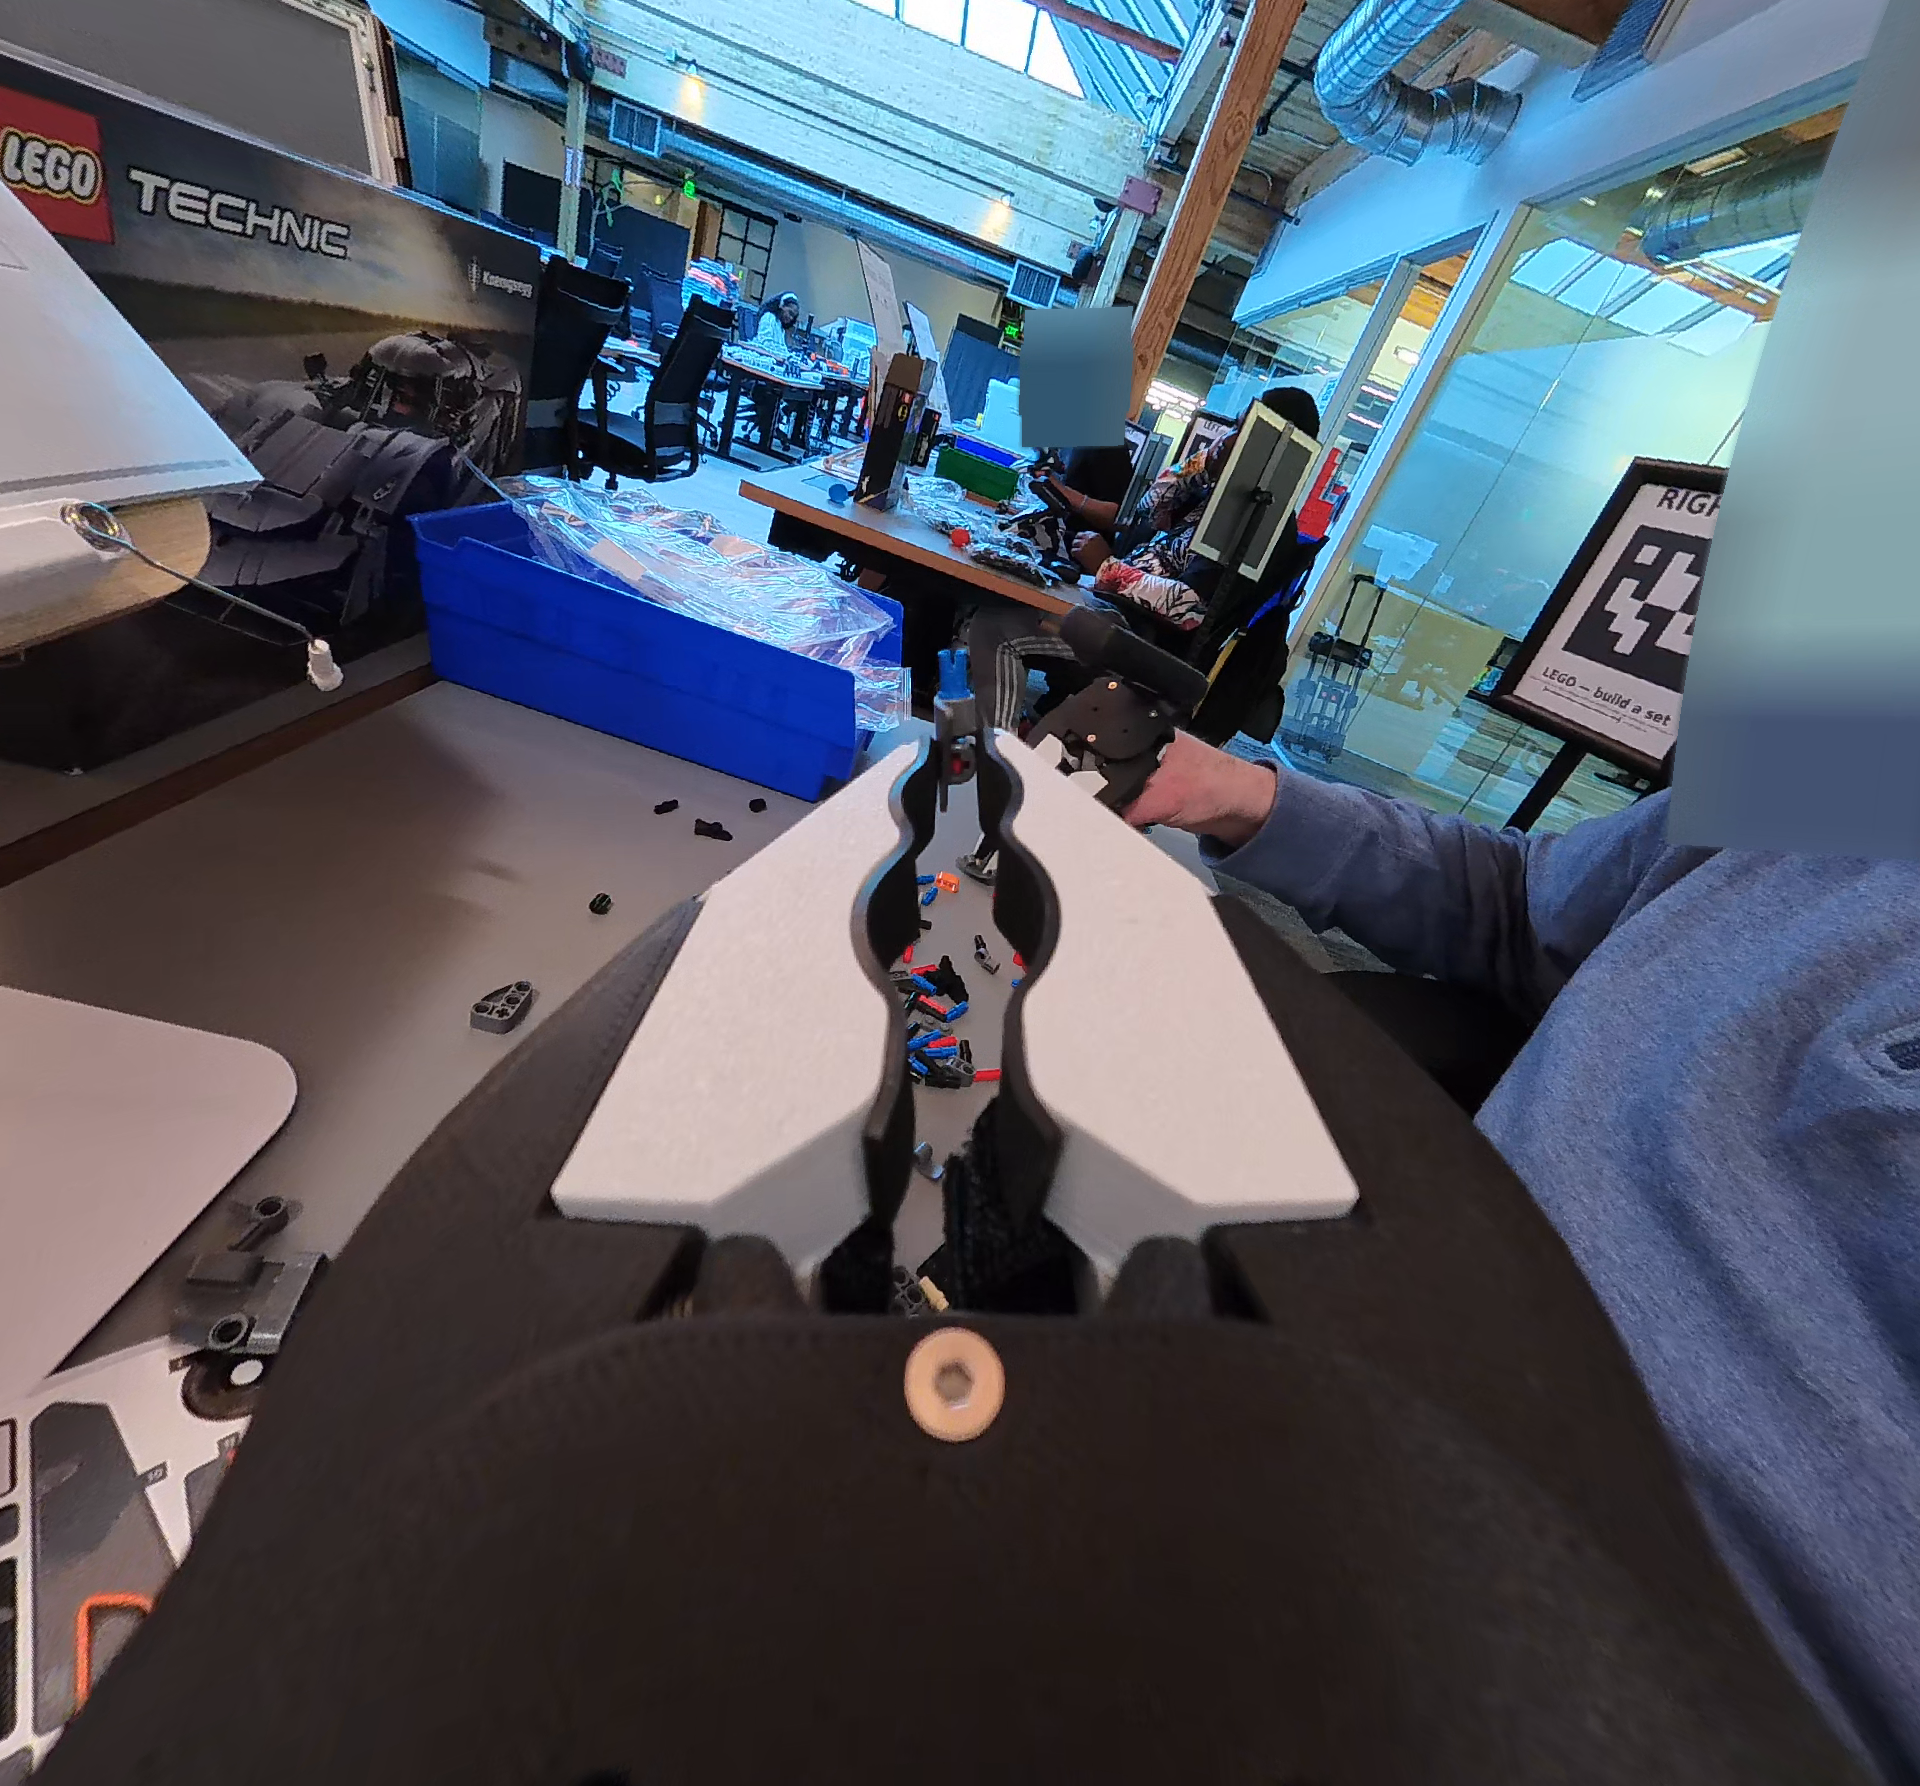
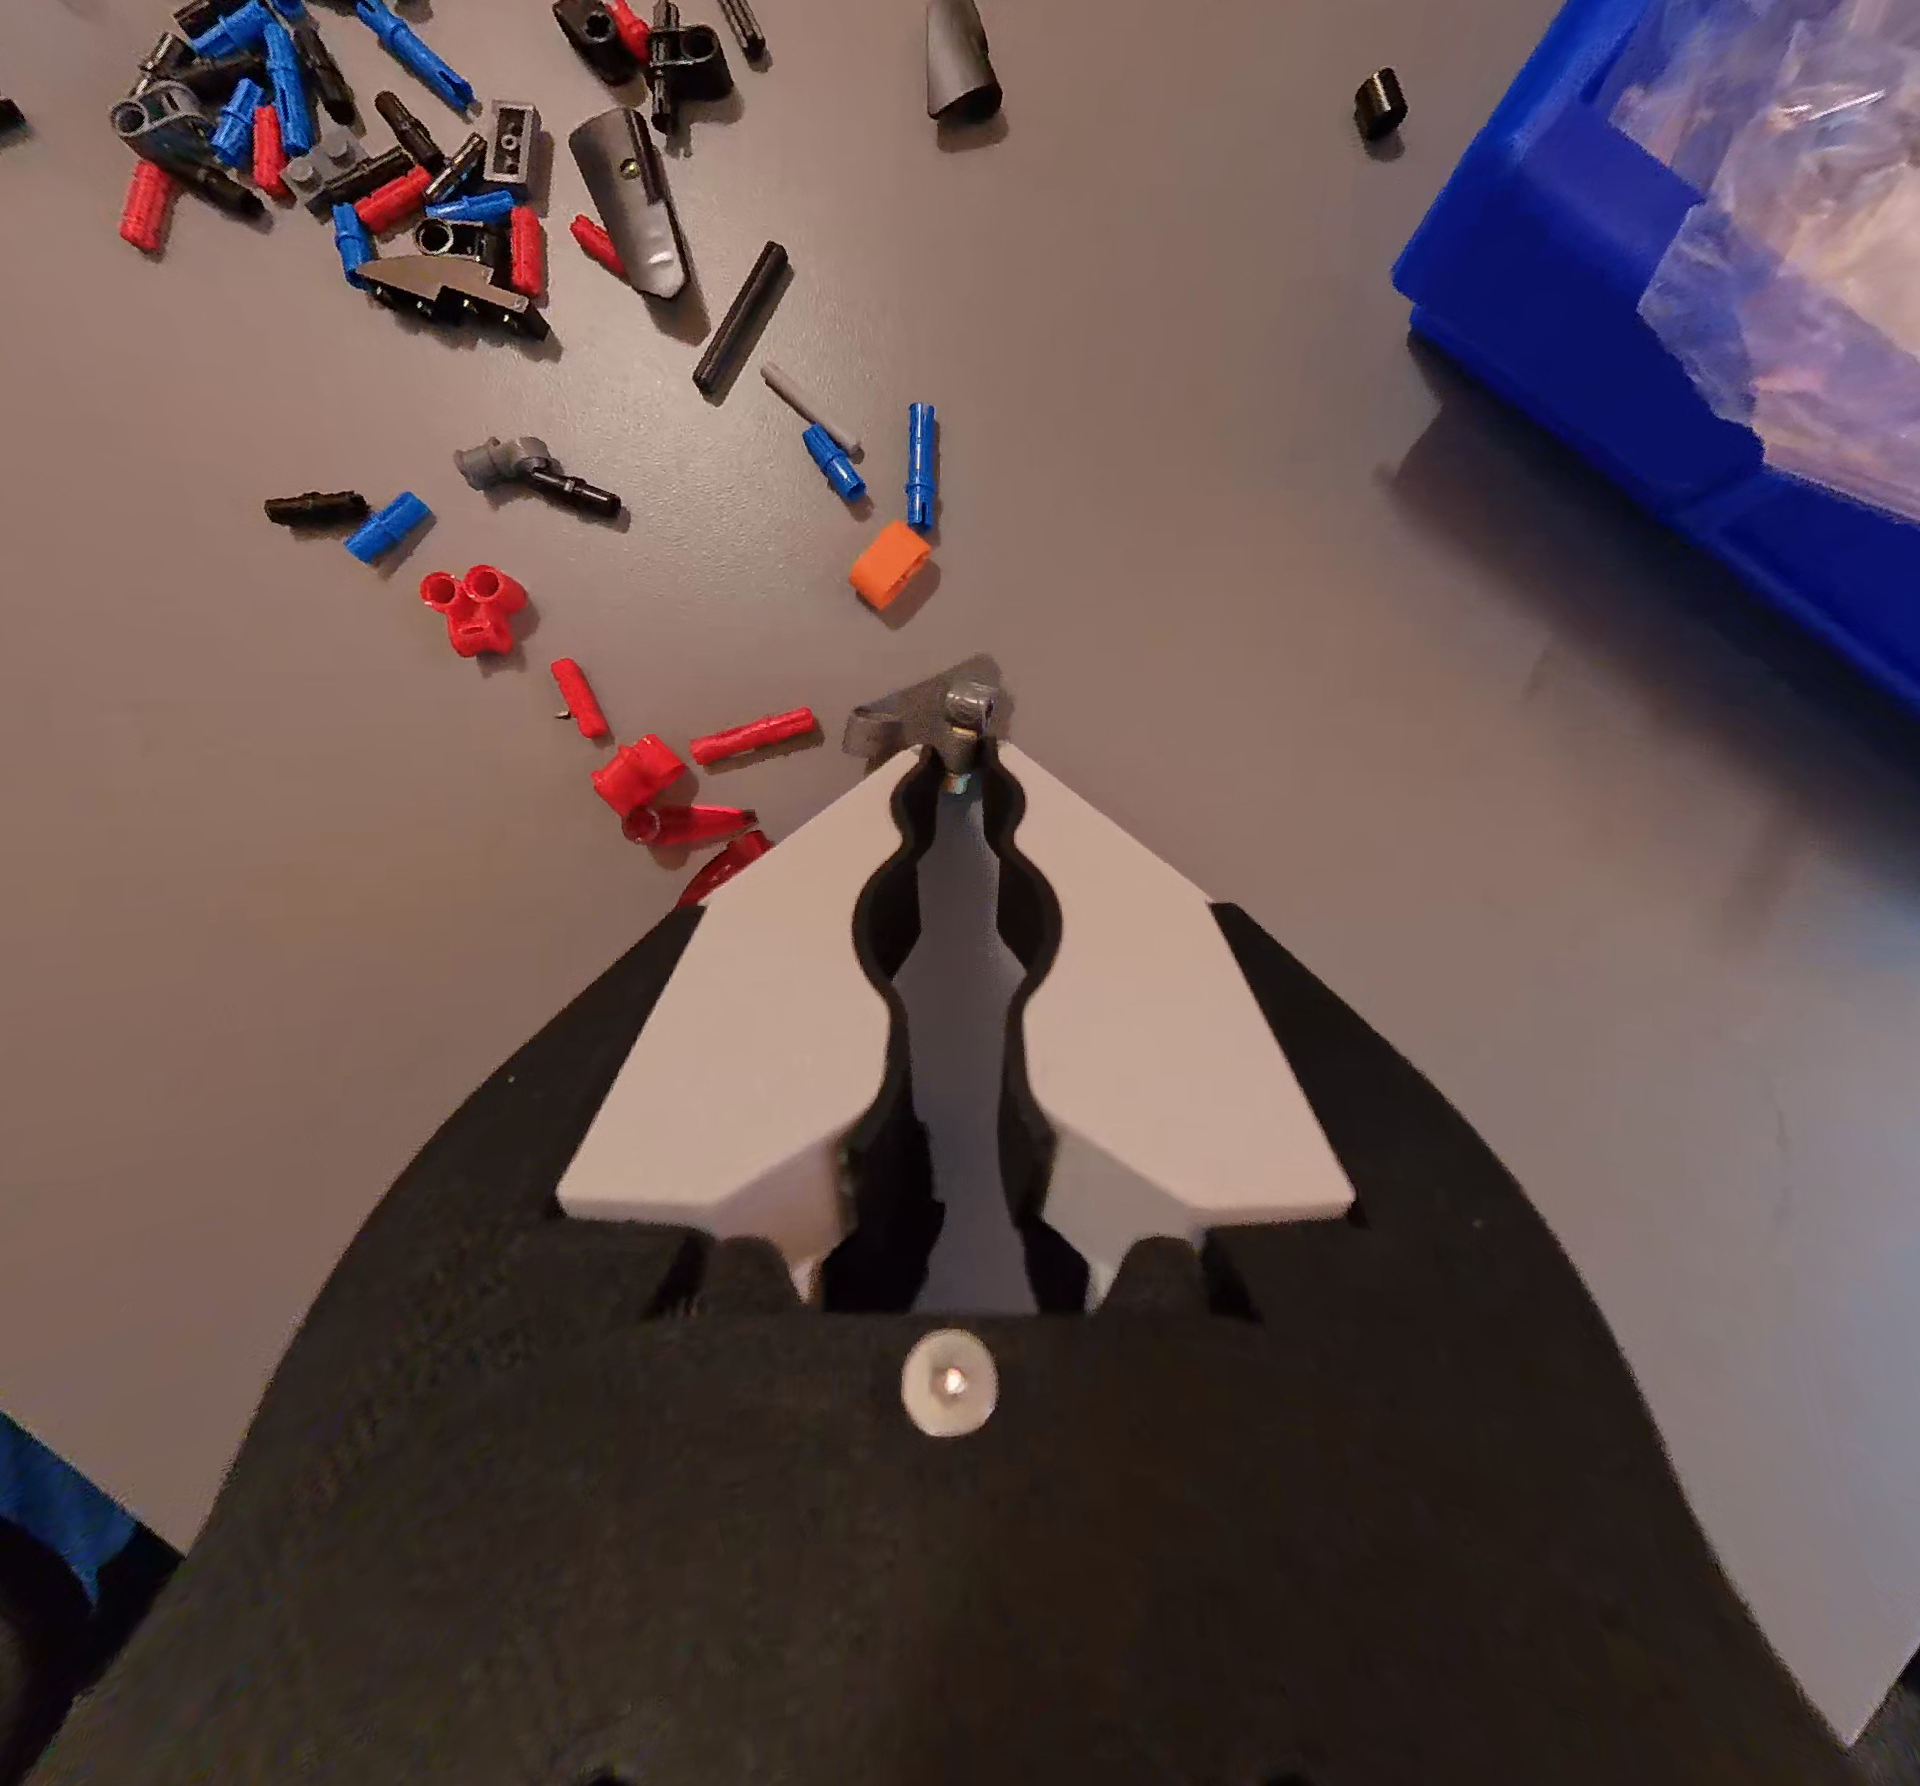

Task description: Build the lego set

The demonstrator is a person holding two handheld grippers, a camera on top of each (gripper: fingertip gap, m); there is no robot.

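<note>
In the left wrist view my left gripper (image 1: 958, 749) is shut on a small assembly (image 1: 953, 702), a grey connector with a blue pin standing out of its top and a red part lower down. It is held up above the grey table (image 1: 364, 905). In the right wrist view my right gripper (image 2: 958, 757) points down at the table (image 2: 1195, 593), its fingertips shut on a small grey connector piece (image 2: 971, 706) that sits at table level. My right gripper's body (image 1: 1112, 728), held by a hand, also shows in the left wrist view, just behind the left fingers.
Loose red, blue and black pins and connectors (image 2: 312, 126) lie to the left, with an orange piece (image 2: 890, 564) and red pieces (image 2: 473, 606) nearer. A blue bin of plastic bags (image 2: 1621, 302) stands at the right. The set's box (image 1: 312, 282) and a booklet (image 1: 104, 1528) are at the left. My right fingertips sit around 40 cm from my left ones.
</note>
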